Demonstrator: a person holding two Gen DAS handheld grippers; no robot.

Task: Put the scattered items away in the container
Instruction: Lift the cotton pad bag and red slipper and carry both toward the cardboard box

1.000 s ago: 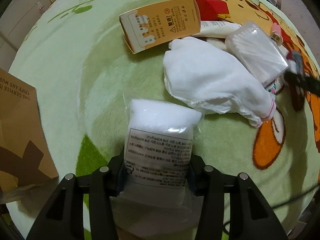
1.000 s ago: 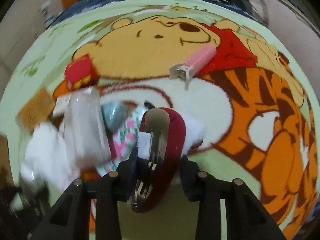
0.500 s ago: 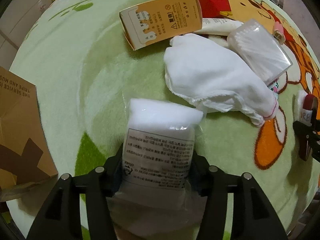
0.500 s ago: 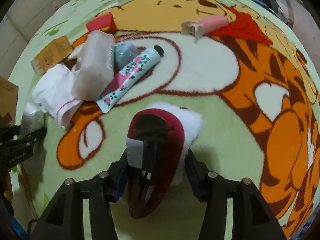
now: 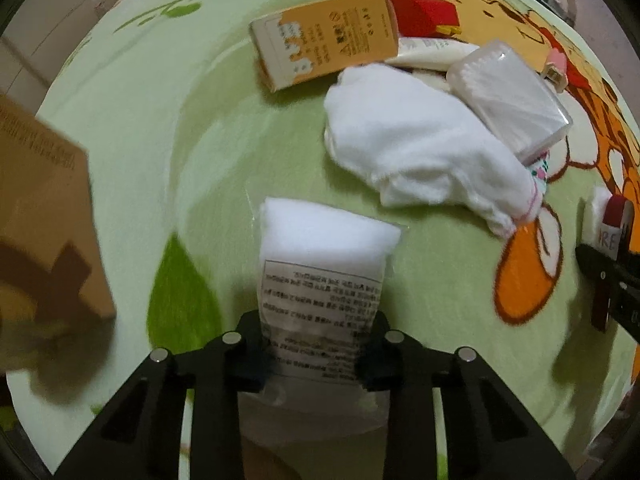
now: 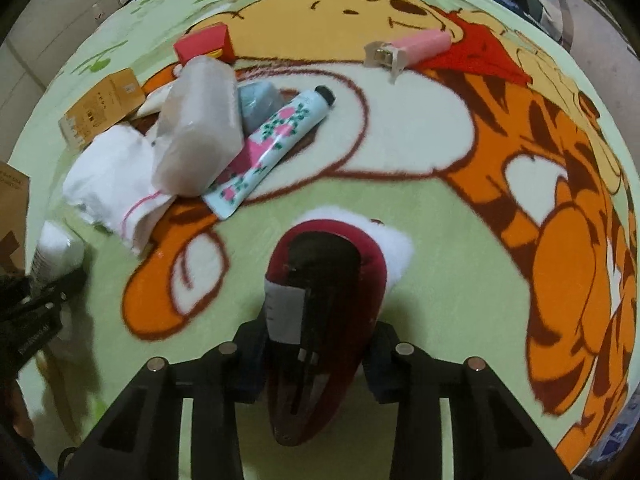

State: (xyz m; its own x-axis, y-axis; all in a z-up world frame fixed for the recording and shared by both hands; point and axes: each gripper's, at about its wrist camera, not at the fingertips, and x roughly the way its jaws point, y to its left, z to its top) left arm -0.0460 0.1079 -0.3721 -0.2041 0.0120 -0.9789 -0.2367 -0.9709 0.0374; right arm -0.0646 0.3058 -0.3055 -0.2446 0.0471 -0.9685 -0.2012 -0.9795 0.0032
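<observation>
Our left gripper (image 5: 318, 354) is clamped on a clear packet of white cotton (image 5: 324, 264), its printed label facing the camera, held above the green cartoon blanket (image 5: 160, 128). Our right gripper (image 6: 316, 354) is closed around a dark red hair clip (image 6: 320, 300) trimmed with white fluff, and we carry it above the same blanket.

We take the white folded cloth (image 5: 416, 148) as our landmark. Beyond it, on its far left, lies the orange carton (image 5: 326, 40), with a red box (image 5: 422, 18) just beside that carton's right end. A clear plastic case (image 5: 508, 96) rests against the cloth's far right edge, partly on top of it. In the right wrist view a floral tube (image 6: 272, 148) pokes out from under that case, away from the cloth, and a pink clip (image 6: 412, 46) lies well beyond it on the red patch of the blanket. A brown cardboard box (image 5: 40, 232), blurred, stands well to the left of the cloth, near our cotton packet.
</observation>
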